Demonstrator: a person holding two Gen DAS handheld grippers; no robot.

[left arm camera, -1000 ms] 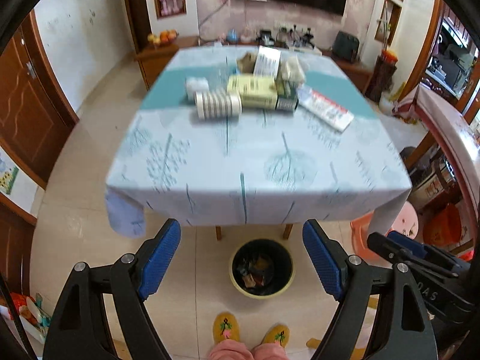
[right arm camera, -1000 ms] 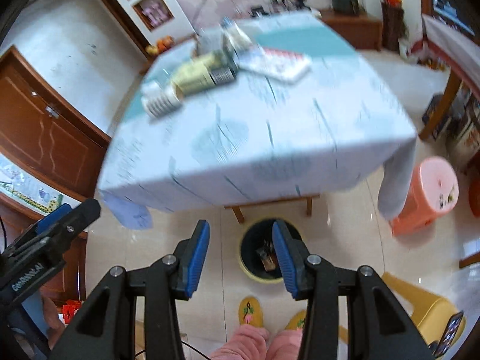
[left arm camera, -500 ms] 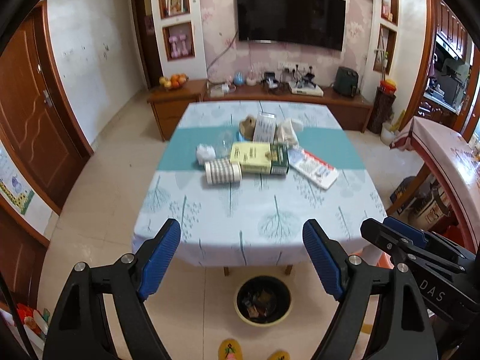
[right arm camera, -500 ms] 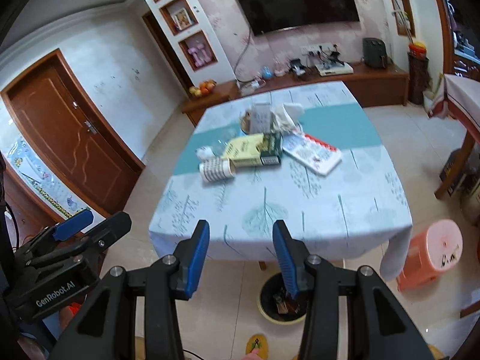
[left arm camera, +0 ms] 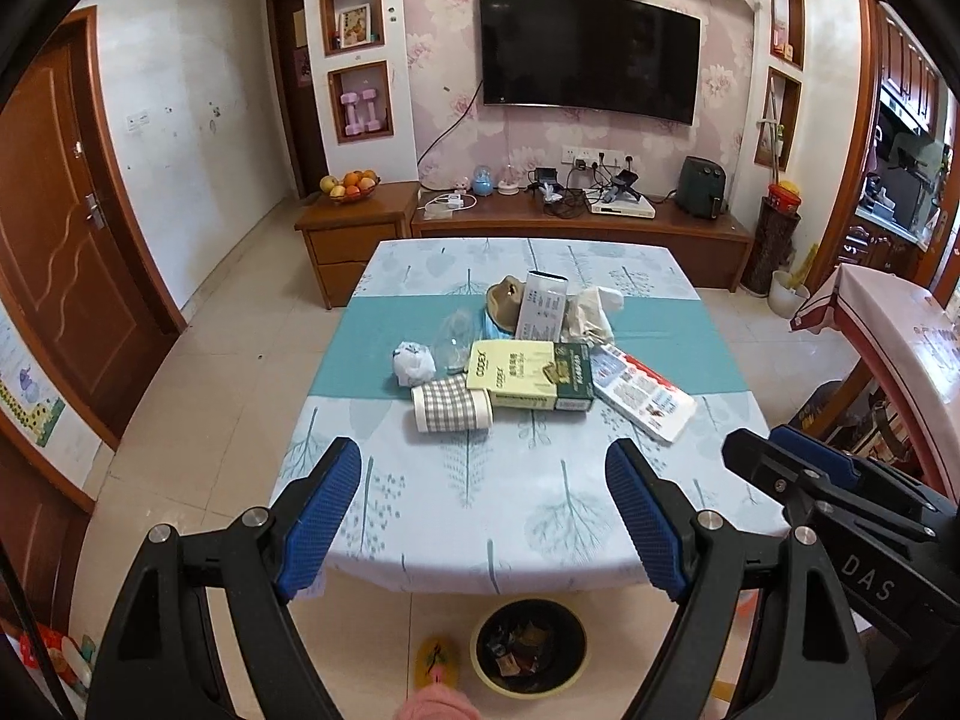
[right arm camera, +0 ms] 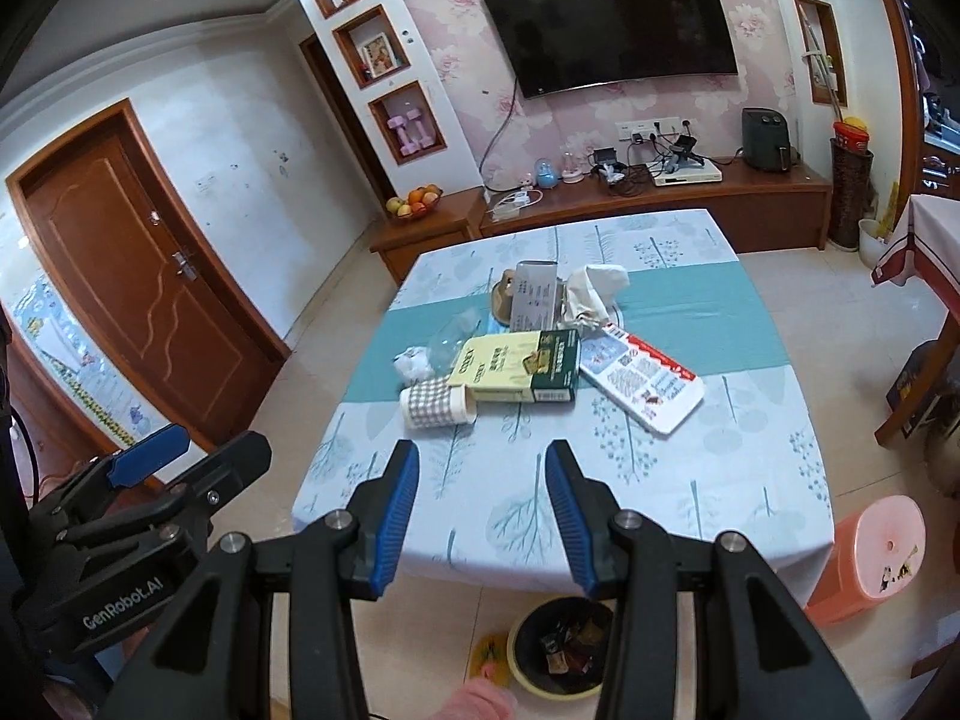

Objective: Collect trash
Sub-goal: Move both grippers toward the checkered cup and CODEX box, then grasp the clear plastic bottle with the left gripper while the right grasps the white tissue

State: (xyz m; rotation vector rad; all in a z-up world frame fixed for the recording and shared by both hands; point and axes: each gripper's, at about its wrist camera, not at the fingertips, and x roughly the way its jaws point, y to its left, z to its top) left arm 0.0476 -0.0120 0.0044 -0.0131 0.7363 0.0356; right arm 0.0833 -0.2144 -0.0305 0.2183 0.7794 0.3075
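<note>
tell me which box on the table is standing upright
The grey-white box at the back of the pile, leaning against the crumpled trash. The yellow-green box and the red-and-white flat box both lie flat on the tablecloth.

Wall television [left arm camera: 591, 51], fruit bowl [left arm camera: 351, 186], door [right arm camera: 132, 276]

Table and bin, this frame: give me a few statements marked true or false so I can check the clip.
1. Both grippers, left gripper and right gripper, are empty. True.
2. The checked paper cup stands upright. False: it lies on its side.
3. The trash bin sits on the table. False: it is on the floor at the table's near edge.
4. The bin already holds wrappers. True.
5. The yellow-green box lies flat beside the cup. True.
</note>
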